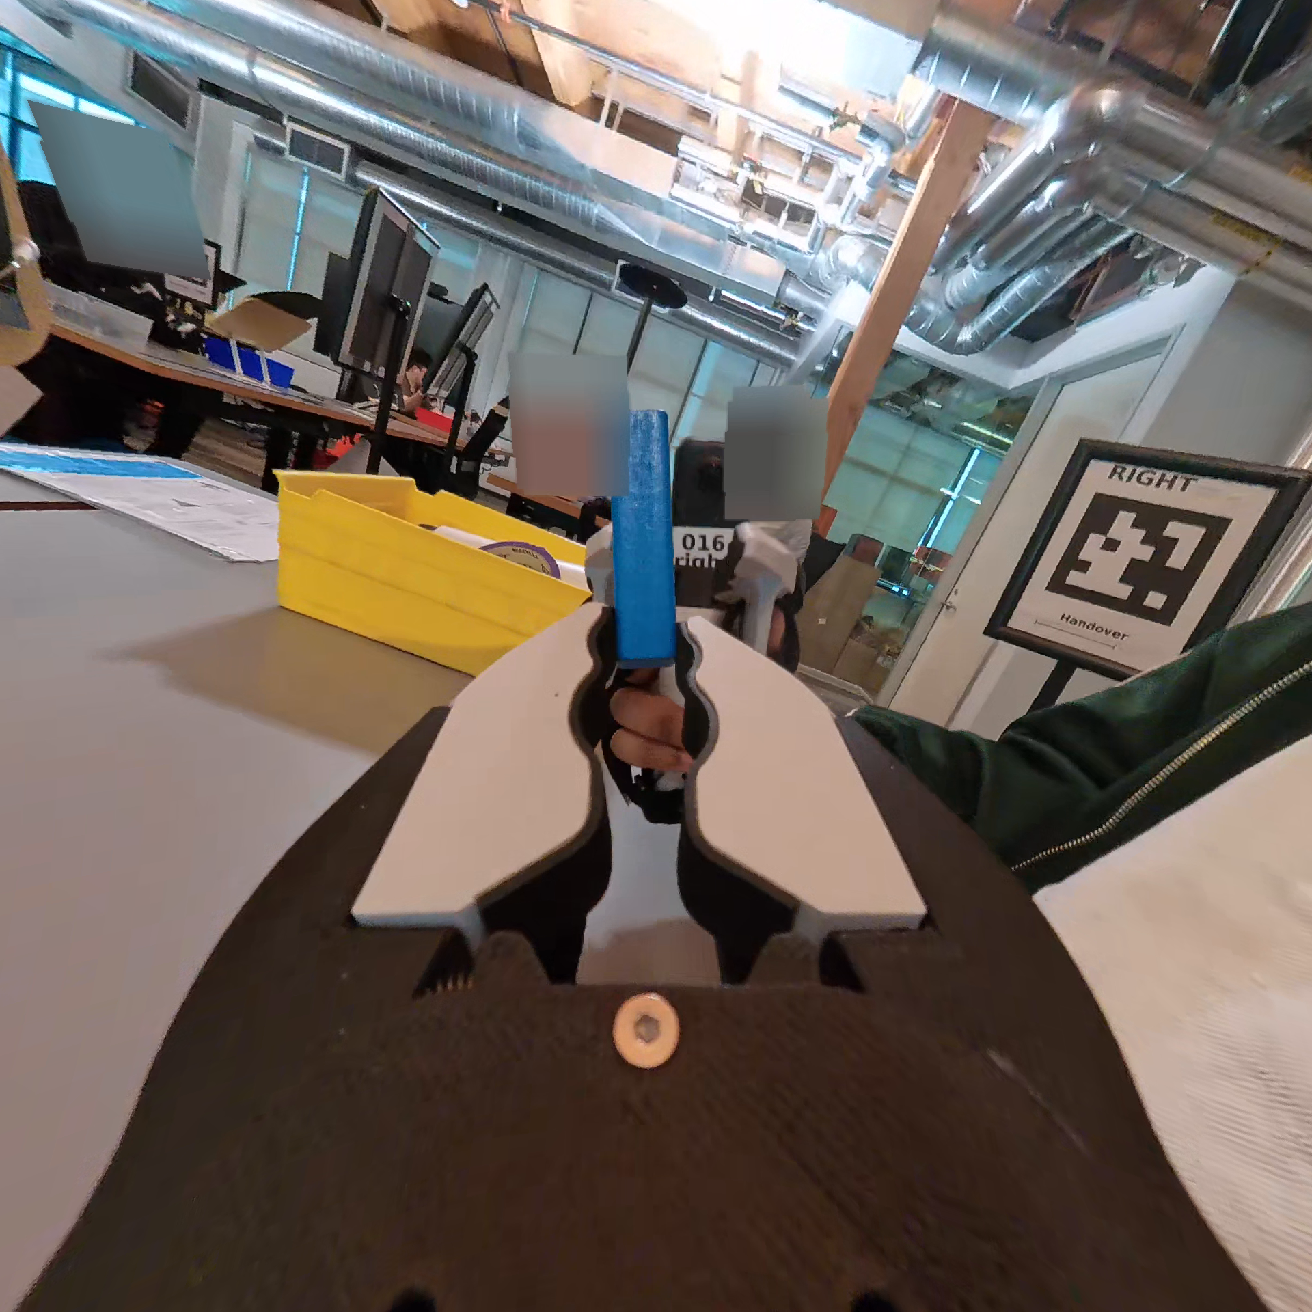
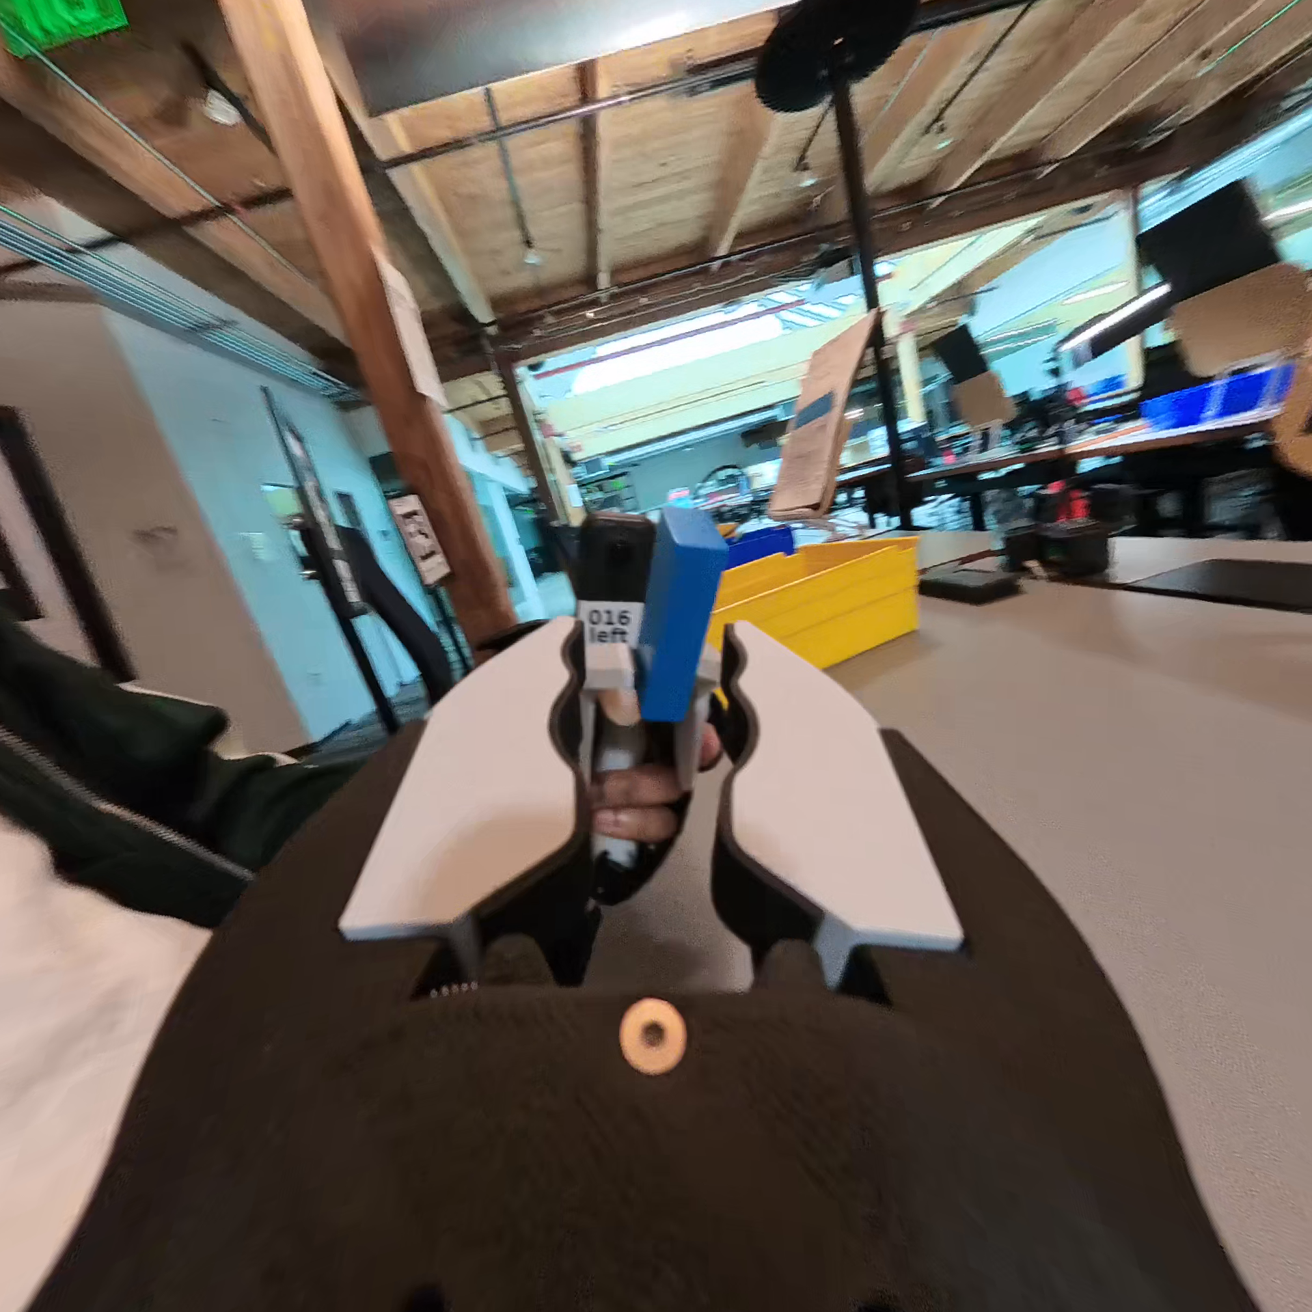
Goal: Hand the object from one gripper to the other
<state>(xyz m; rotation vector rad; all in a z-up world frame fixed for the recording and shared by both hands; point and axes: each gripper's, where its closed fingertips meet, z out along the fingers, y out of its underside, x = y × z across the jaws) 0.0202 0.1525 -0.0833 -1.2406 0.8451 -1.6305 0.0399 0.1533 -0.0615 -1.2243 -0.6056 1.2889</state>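
Overhead, wood beams; grey table w/ yellow bin.

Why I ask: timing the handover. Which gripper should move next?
Right. The right gripper is open and faces the blue block, whose upper part is free; the left gripper is shut on its lower end.

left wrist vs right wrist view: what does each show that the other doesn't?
Left wrist view only: a framed marker sign on a stand, silver ceiling ducts, and a roll of tape inside the yellow bin.

Right wrist view only: a wooden post, a plank ceiling and black mats on the table.

Both: the blue block, shut in the left gripper; the right gripper, open; the yellow bin, the grey table and a dark green sleeve.
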